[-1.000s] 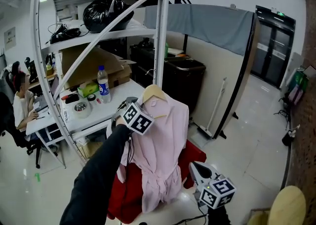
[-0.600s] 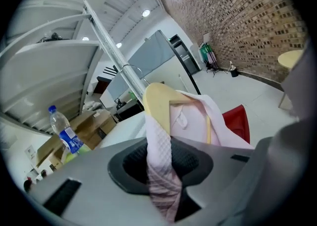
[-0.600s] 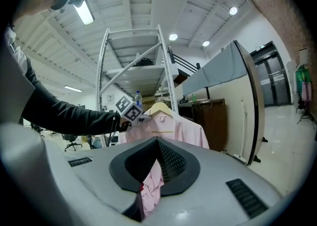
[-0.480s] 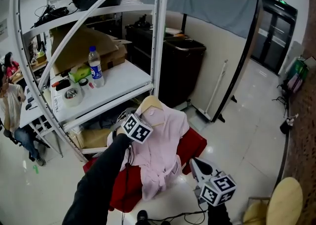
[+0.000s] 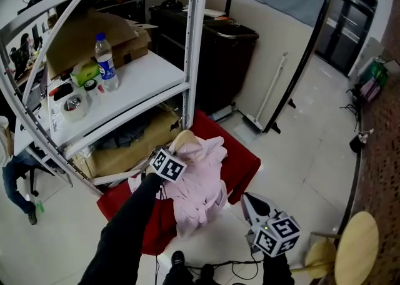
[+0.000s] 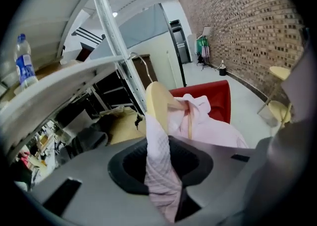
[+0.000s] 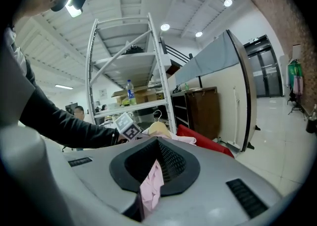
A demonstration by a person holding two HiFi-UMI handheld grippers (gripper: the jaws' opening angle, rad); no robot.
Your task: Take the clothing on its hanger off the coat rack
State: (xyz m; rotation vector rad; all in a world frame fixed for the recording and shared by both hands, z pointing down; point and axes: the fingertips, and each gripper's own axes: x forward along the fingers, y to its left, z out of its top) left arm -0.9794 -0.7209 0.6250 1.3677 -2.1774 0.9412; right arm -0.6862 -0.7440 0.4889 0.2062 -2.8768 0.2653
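A pink garment (image 5: 199, 185) on a wooden hanger (image 5: 186, 142) is off any rail and sags in folds over a red cloth (image 5: 242, 160) low by the floor. My left gripper (image 5: 172, 159) grips it just below the hanger; in the left gripper view, pink fabric (image 6: 159, 170) is pinched between the jaws, with the hanger's shoulder (image 6: 157, 102) right beyond. My right gripper (image 5: 249, 202) is lower right of the garment. In the right gripper view, a pink strip (image 7: 151, 186) sits clamped in its jaws, and the left gripper's marker cube (image 7: 127, 126) shows ahead.
A white metal rack (image 5: 190, 40) stands behind the garment, its shelf bearing a water bottle (image 5: 104, 52), tape and cardboard boxes. A black cabinet (image 5: 220, 46) and a grey partition lie beyond. A yellow stool (image 5: 356, 252) is at lower right and cables trail by my feet.
Both grippers have come down, the left one much further. The garment, hanging full length before, now bunches onto the red cloth. The rack's shelf has risen in the view.
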